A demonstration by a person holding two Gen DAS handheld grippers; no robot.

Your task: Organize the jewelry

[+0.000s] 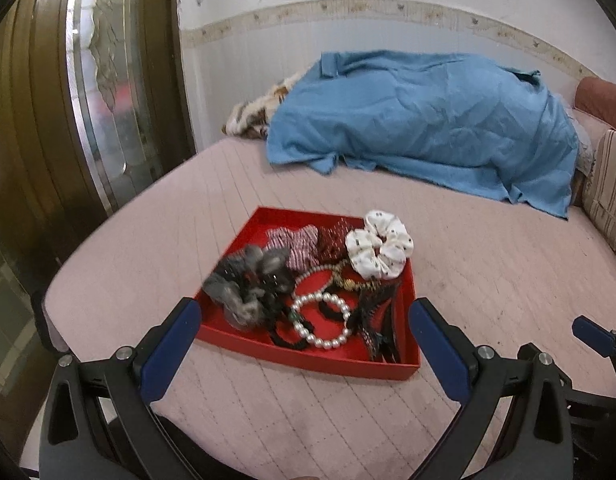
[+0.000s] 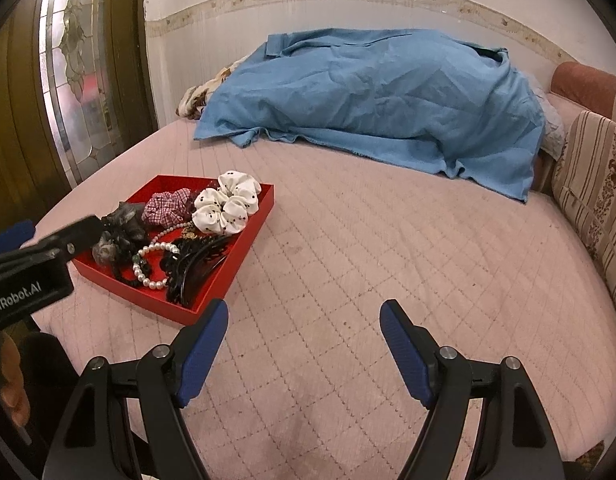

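A shallow red tray (image 1: 410, 284) sat on a pink quilted mattress (image 1: 488, 280), near its front edge on the side toward the brown door (image 1: 23, 140), and everything of the task lay inside it. At the tray's far corner a white scrunchie (image 1: 378, 249) with small dark spots rested against the rim, partly lapping over it; just beside it, deeper in the tray, lay a dark red scrunchie (image 1: 332, 238) and a red-and-white checked scrunchie (image 1: 293, 246). A grey scrunchie (image 1: 247, 284) filled the tray's side nearest the door. In the tray's near half a pearl bracelet (image 1: 322, 322) lay in a loop over a black hair tie (image 1: 285, 338), with a thin gold chain (image 1: 348, 282) toward the tray's middle and a black claw clip (image 1: 378, 326) along the near right wall. The left gripper (image 1: 305, 330) hung over the tray's near edge with its blue-padded jaws spread wide, one on either side of the tray's front part, clasping nothing. The right gripper (image 2: 303, 328) was held over bare mattress to the right of the tray, its jaws likewise wide apart and empty, the left pad close to the tray's near corner. Well beyond the tray, against the wall, a blue cloth (image 1: 424, 120) was draped over a heap of bedding, and a striped cushion (image 2: 592, 184) stood far to the tray's right
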